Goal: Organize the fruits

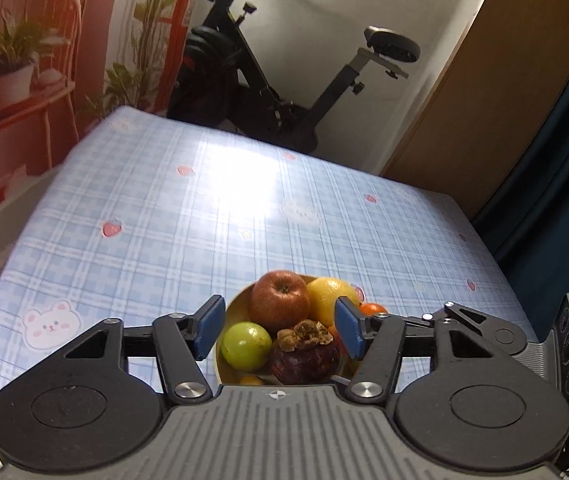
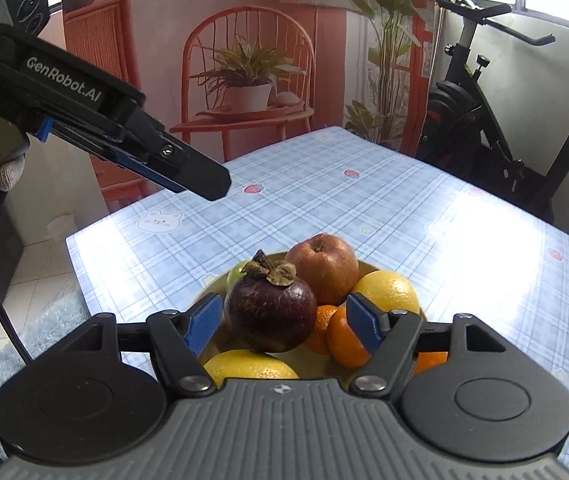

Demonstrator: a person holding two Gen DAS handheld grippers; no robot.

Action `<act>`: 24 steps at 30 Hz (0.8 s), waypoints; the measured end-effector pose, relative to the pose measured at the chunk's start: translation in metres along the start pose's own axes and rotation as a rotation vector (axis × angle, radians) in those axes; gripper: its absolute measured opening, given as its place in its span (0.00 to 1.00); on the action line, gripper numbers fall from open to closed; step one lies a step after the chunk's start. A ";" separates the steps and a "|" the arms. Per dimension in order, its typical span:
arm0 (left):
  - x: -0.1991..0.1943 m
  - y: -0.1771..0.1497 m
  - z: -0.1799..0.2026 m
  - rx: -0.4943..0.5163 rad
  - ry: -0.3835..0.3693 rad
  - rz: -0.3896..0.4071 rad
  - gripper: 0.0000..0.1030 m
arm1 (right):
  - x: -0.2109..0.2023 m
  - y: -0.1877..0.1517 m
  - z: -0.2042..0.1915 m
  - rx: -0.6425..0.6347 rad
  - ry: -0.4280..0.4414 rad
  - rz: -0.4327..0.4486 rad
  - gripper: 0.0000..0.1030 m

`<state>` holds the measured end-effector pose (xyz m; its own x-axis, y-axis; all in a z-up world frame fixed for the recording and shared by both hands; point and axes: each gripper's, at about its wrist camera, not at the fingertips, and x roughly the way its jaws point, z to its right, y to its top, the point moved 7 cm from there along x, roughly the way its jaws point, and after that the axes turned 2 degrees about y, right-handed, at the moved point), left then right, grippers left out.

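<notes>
Between right gripper (image 2: 280,326) pads: mangosteen (image 2: 270,312) (untouched) | both grippers apart | bowl (image 1: 233,312) below

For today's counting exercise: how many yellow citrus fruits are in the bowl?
2. One yellow citrus fruit sits at the bowl's right side, behind the tangerines; the other lies at the near edge, below the mangosteen. More may be hidden beneath the pile.

Our left claw (image 1: 278,330) hangs open above a yellow bowl (image 1: 240,300) on the blue plaid surface (image 1: 164,220). We see a red apple (image 1: 280,300), green fruit (image 1: 246,346), mangosteen (image 1: 304,354) and lemon (image 1: 326,294) inside; an exercise bike (image 1: 268,80) stands beyond.
</notes>
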<state>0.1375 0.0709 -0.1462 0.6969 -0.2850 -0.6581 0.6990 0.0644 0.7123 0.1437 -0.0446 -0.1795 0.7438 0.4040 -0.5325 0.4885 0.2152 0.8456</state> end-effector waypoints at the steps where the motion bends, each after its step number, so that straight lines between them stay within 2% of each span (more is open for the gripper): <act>1: -0.007 0.002 0.003 0.004 0.012 0.029 0.71 | -0.008 0.003 0.004 0.010 -0.018 0.023 0.75; 3: -0.023 0.007 0.012 0.020 0.024 0.082 0.72 | -0.023 0.009 0.009 0.021 -0.047 0.066 0.76; 5: -0.039 0.011 0.022 0.037 0.052 0.132 0.74 | -0.043 0.016 0.014 0.044 -0.080 0.120 0.89; 10: -0.071 0.007 0.043 0.070 0.108 0.237 0.86 | -0.091 0.028 0.030 0.162 -0.146 0.249 1.00; 15: -0.087 0.002 0.059 0.090 0.127 0.252 0.90 | -0.118 0.033 0.040 0.255 -0.188 0.265 1.00; 21: -0.098 0.000 0.066 0.097 0.136 0.287 0.97 | -0.134 0.034 0.041 0.233 -0.292 0.216 1.00; 24: -0.099 0.000 0.067 0.099 0.128 0.303 0.99 | -0.142 0.034 0.038 0.226 -0.310 0.222 1.00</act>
<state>0.0577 0.0349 -0.0646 0.8894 -0.1445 -0.4336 0.4423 0.0327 0.8963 0.0725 -0.1285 -0.0766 0.9267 0.1255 -0.3542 0.3634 -0.0602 0.9297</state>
